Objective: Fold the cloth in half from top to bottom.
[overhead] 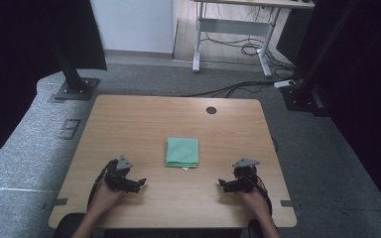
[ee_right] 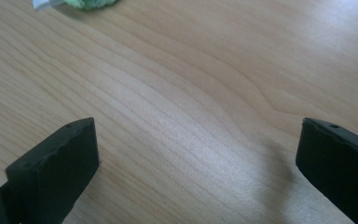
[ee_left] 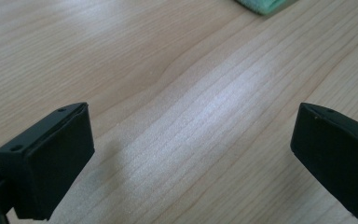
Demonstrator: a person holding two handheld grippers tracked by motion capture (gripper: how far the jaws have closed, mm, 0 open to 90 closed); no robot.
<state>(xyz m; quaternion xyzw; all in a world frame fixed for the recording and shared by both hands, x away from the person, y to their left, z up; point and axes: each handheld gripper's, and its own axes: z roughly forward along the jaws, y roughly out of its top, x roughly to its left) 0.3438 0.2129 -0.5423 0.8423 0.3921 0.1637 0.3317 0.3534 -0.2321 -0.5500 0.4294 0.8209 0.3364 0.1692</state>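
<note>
Left gripper: the black two-jaw left gripper (overhead: 140,183) sits low over the light wooden table (overhead: 129,114) near its near edge, left of centre, jaws spread wide with nothing but bare wood grain between them in the left gripper view (ee_left: 191,154).
Right gripper: the black two-jaw right gripper (overhead: 222,184) mirrors it near the near edge, right of centre, jaws likewise wide apart and empty (ee_right: 196,163).
Hands: a person's hands come in over the near edge and hold both tools, each pointed inward toward the table's middle.
Cloth: the folded green square cloth (overhead: 182,151) lies flat near the middle of the table, between the two grippers and a little beyond them, apart from both; a small white tag peeks out at its near edge. One corner shows at the top of each gripper view (ee_left: 263,5) (ee_right: 91,3).
Far edge: a small dark round hole (overhead: 211,110) sits in the table near the far edge.
Progress: judged from this layout, handling of the cloth has not begun; it is neat, untouched and ungripped.
Left to do: both grippers must reach the cloth and take hold of an edge or corner.
</note>
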